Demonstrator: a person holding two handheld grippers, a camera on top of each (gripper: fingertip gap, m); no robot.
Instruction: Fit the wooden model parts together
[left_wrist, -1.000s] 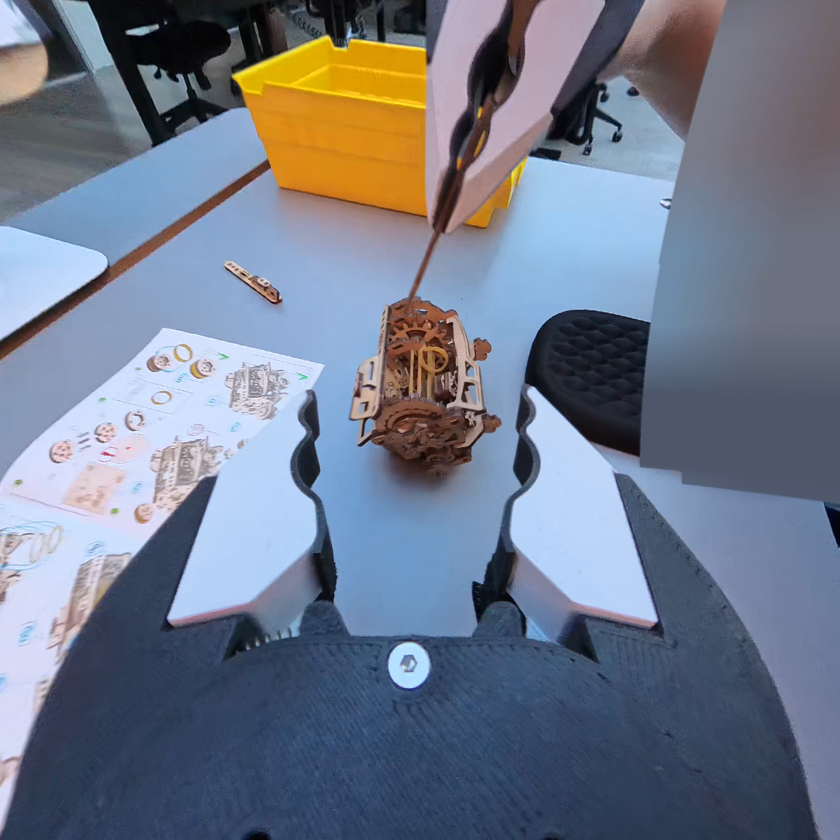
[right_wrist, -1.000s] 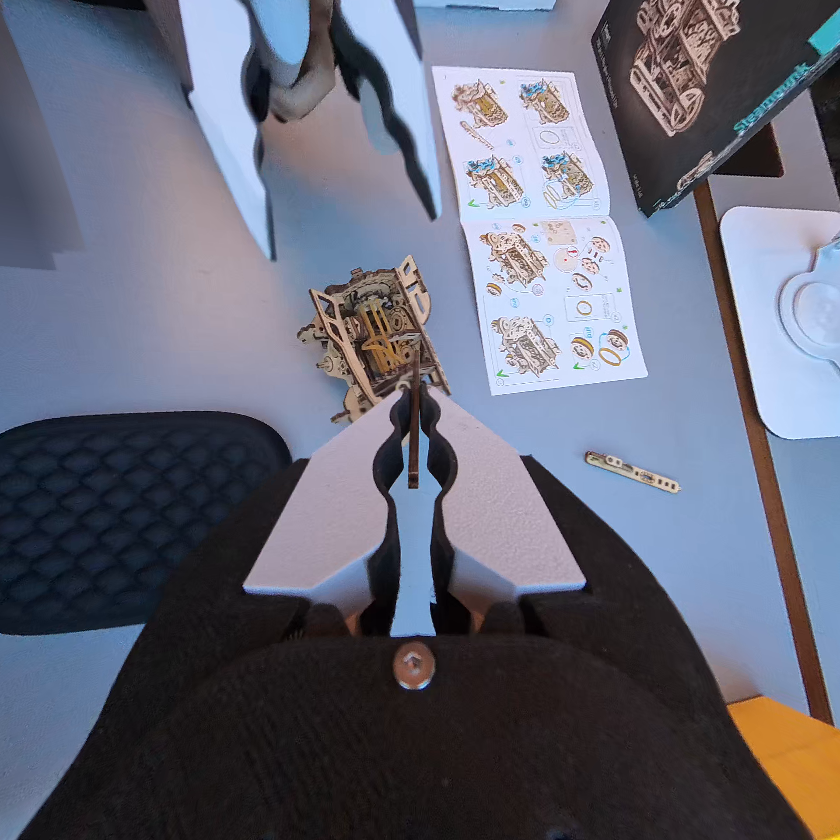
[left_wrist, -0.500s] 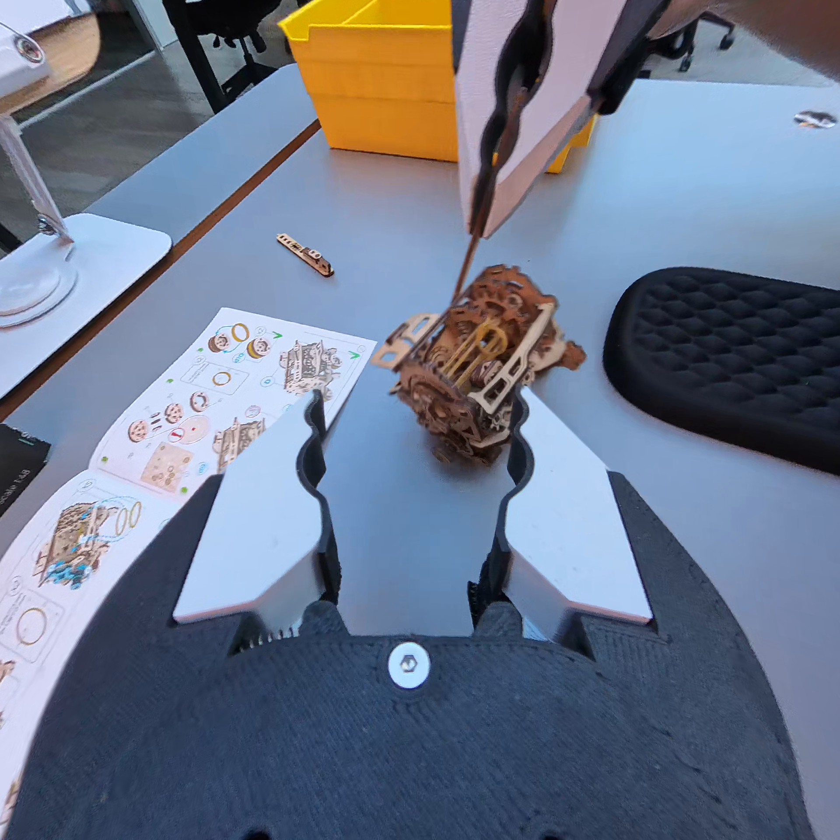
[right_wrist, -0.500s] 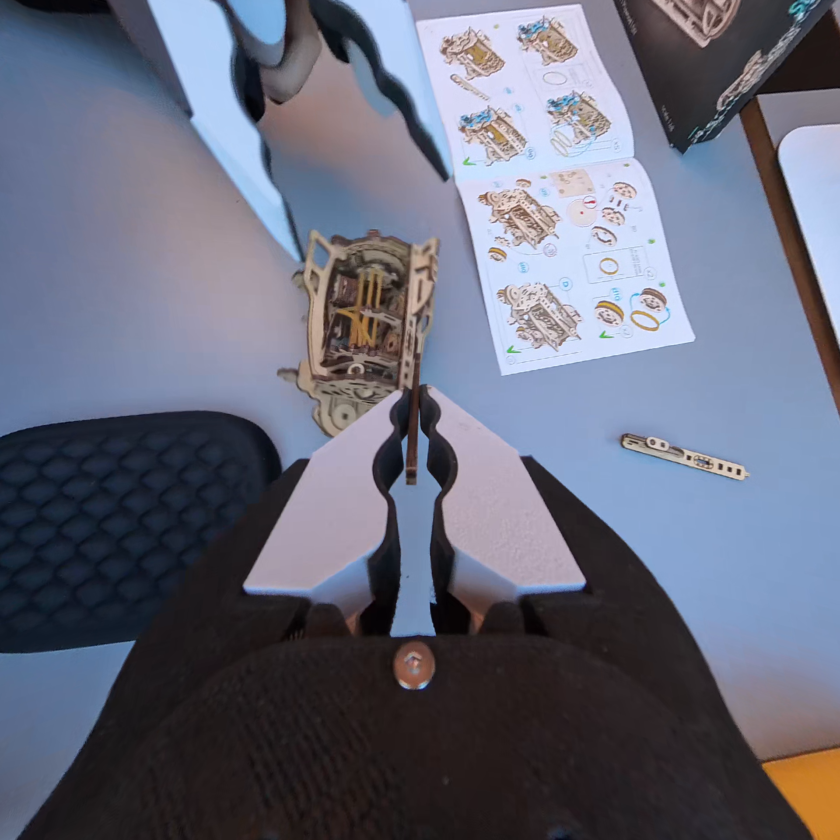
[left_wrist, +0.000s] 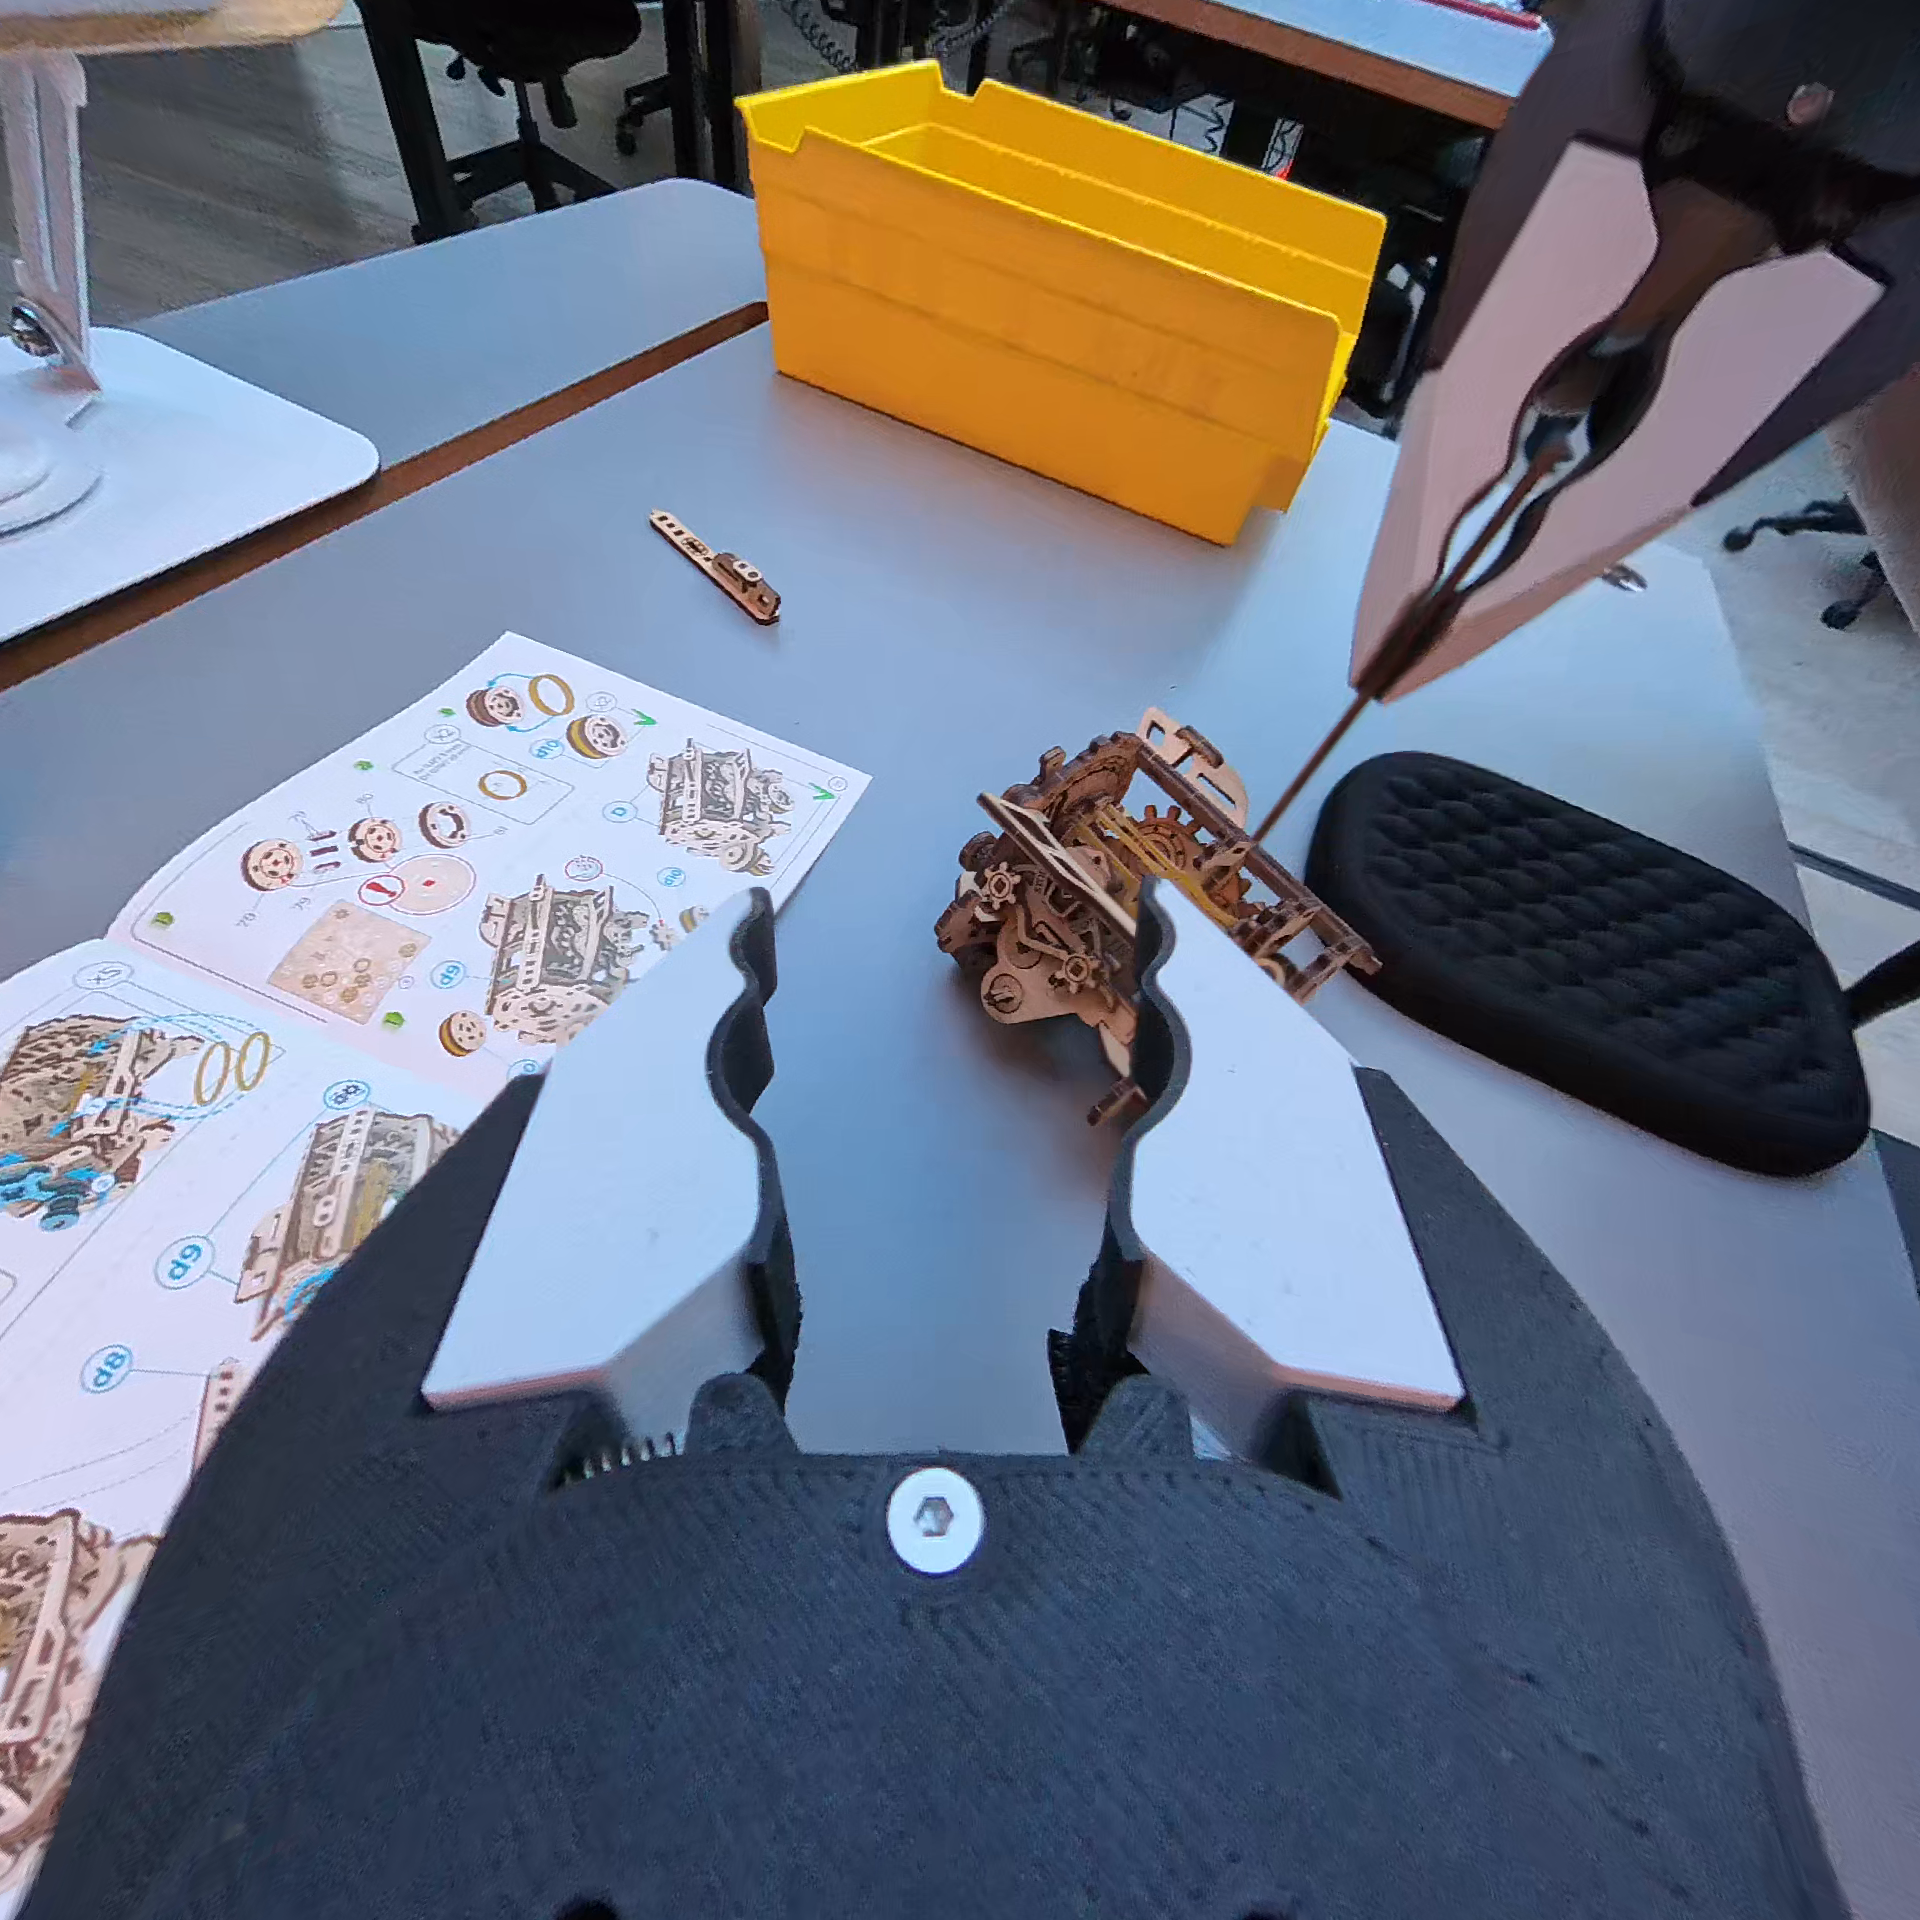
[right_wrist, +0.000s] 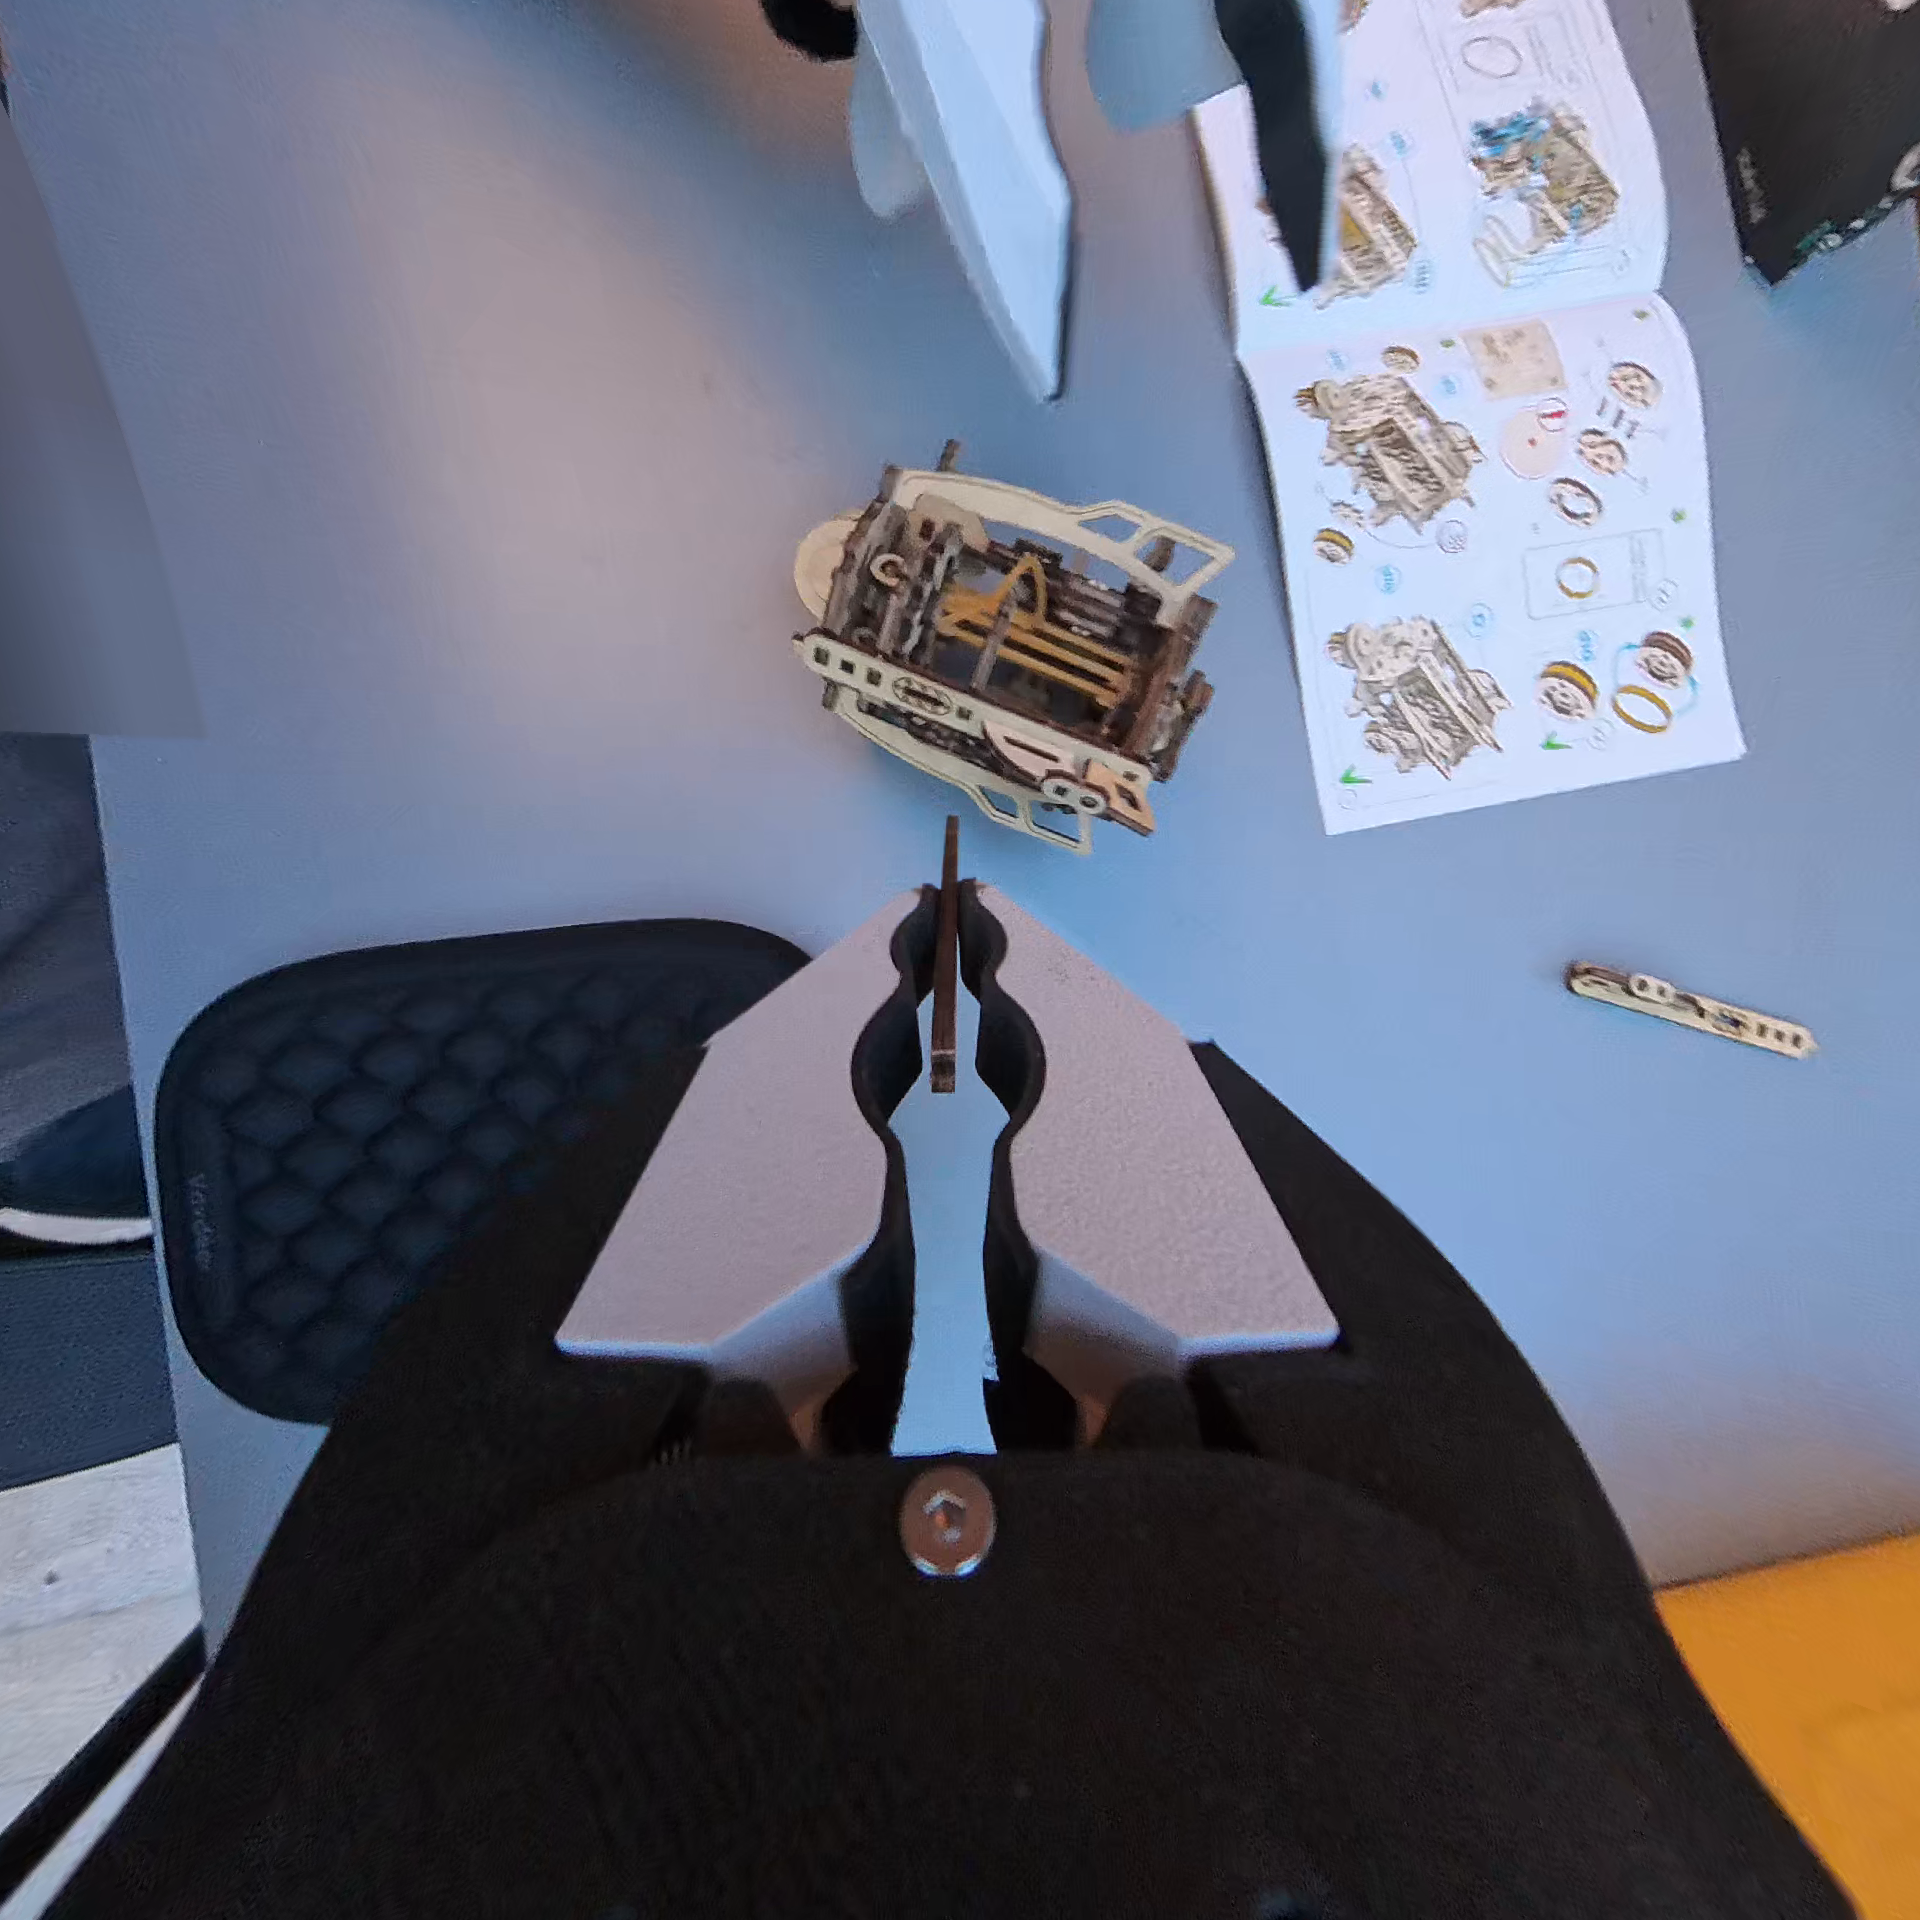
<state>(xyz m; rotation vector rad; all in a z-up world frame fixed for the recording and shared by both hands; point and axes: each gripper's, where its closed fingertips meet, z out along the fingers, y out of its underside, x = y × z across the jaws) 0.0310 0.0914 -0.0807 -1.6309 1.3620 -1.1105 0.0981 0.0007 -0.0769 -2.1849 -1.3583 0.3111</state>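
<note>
Left wrist view is showing one left hand-held gripper (left_wrist: 951, 997) with fingers spread apart, empty, over the grey tabletop (left_wrist: 935, 582). One wooden model (left_wrist: 1132, 904) is lying just ahead beside one black pad (left_wrist: 1590, 956). One right hand-held gripper (right_wrist: 943, 894) is pinching one thin wooden strip (right_wrist: 945, 966). One loose wooden bar (left_wrist: 717, 566), one instruction sheet (left_wrist: 416, 883) and one yellow bin (left_wrist: 1049, 301) are sitting around.
</note>
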